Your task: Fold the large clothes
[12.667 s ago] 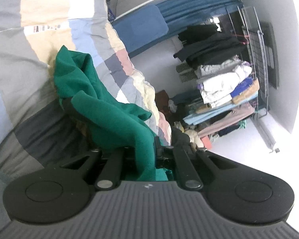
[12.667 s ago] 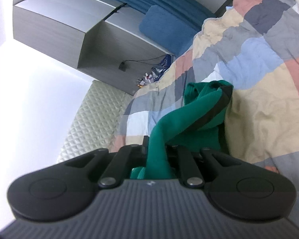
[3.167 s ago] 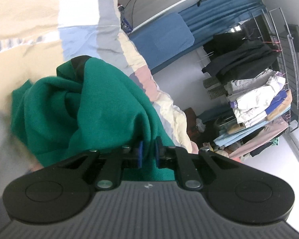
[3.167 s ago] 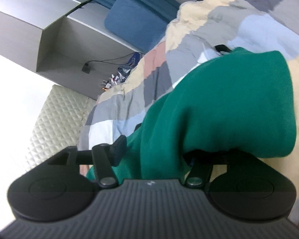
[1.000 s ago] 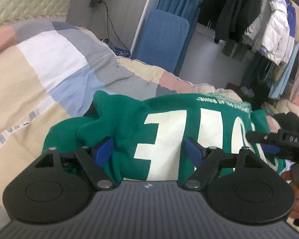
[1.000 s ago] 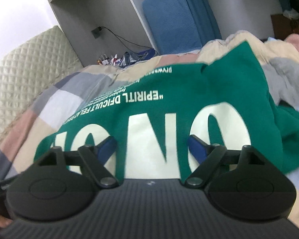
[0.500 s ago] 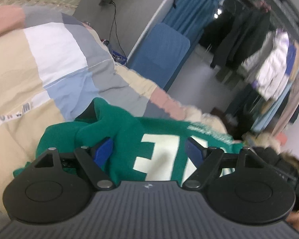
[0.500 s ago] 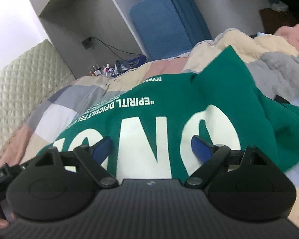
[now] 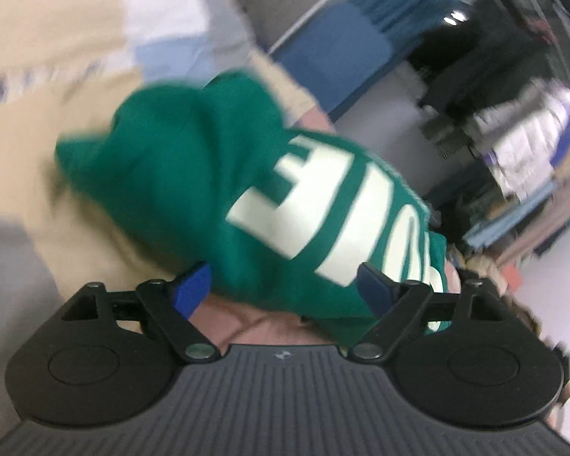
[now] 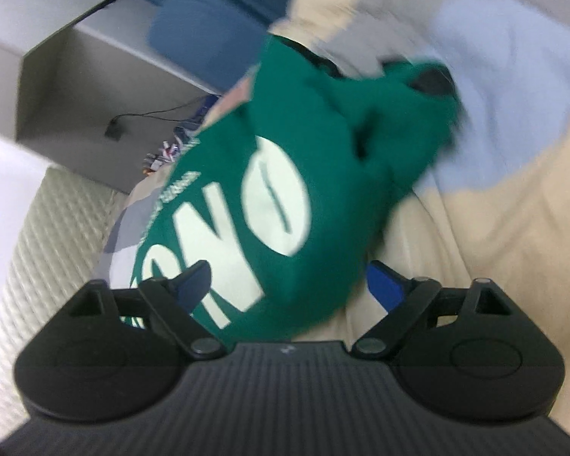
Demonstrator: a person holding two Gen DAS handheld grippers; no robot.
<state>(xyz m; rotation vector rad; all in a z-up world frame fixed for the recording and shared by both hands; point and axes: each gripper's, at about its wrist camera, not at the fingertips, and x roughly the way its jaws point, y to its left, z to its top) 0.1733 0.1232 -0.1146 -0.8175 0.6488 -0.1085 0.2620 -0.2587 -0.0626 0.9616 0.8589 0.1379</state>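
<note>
Left wrist view has the green sweatshirt (image 9: 193, 174) bunched up on the bed, lying on the patchwork quilt (image 9: 38, 87) with its big cream letters facing up. It's a rumpled heap, not flat. Part of it sits low in the frame between the blue pads of the left hand-held gripper (image 9: 285, 288), but neither pad is pressing on the cloth. Those jaws are spread wide and opening further at this moment, so nothing is gripped. Everything's pretty motion-blurred, so small details are a wash.

Right wrist view shows the same sweatshirt (image 10: 315, 144) from the other side, letters reading "ONO" or close to it, with a line of smaller print I can't read. The right hand-held gripper (image 10: 288, 285) is also wide apart and opening, with the near edge of the green fabric between its fingers. Its left pad overlaps the cloth, its right pad sits clear over the beige quilt (image 10: 494, 250), and I don't see any pinch.

Further out: a padded cream headboard (image 10: 38, 235) on the left of that view, a grey wall niche (image 10: 95, 87) with a cable and small clutter, and a blue cushion (image 10: 205, 22). The left view has a clothes rack (image 9: 513, 125) full of hanging garments off to the right.
</note>
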